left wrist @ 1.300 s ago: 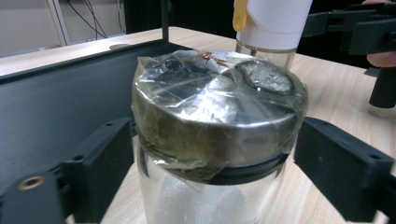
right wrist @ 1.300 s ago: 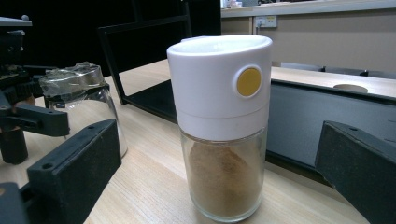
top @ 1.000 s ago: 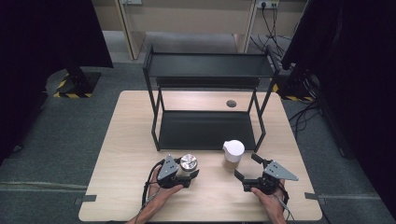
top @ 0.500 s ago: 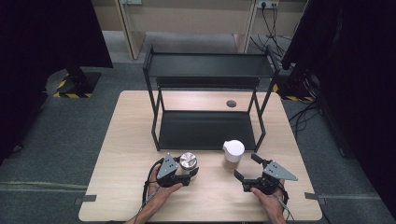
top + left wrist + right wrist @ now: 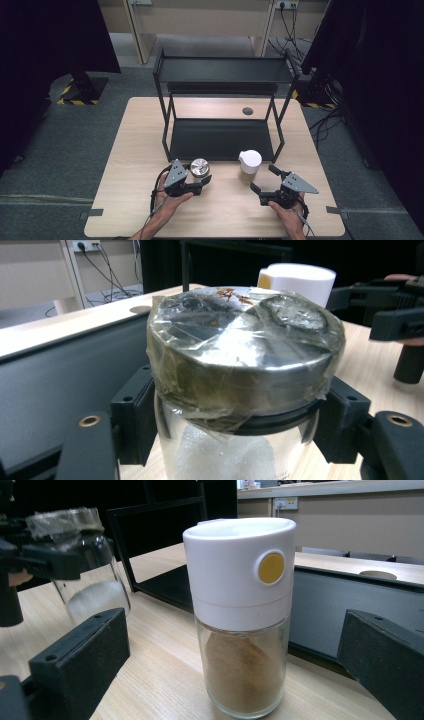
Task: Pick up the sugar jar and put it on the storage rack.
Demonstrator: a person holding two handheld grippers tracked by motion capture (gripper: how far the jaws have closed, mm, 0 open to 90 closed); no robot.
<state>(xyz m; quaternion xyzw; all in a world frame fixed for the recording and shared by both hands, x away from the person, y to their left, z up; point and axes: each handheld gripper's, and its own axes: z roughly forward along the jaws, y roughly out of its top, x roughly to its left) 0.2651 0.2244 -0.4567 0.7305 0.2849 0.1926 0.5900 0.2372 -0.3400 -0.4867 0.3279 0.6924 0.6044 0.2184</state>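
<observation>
**Two jars at the front of a pale wooden table**

A light wooden table stands on grey floor, with dark curtains at both sides and a beige wall with sockets behind.

The left gripper has its two black jaws clamped on the neck of a glass jar, one pad pressed on each side just under the lid. The steel lid is wrapped in crinkled clear film, with a few brown specks on top. Through the glass below the jaws a white, grainy filling shows. In the high view this jar stands at the front left of the table, just in front of the rack, with the person's left hand behind the gripper.

The right gripper has its jaws spread wide, and neither pad touches anything. Between and a little beyond them stands a spice shaker: a clear glass base holding brown powder, a tall white cap and a round yellow button on its side. It stands upright on the table, near the rack's front right leg and apart from the left gripper's jar. The right hand holds that gripper from below.

Behind both jars stands a black metal rack with two shelves. A round cable hole lies in the tabletop behind it.
</observation>
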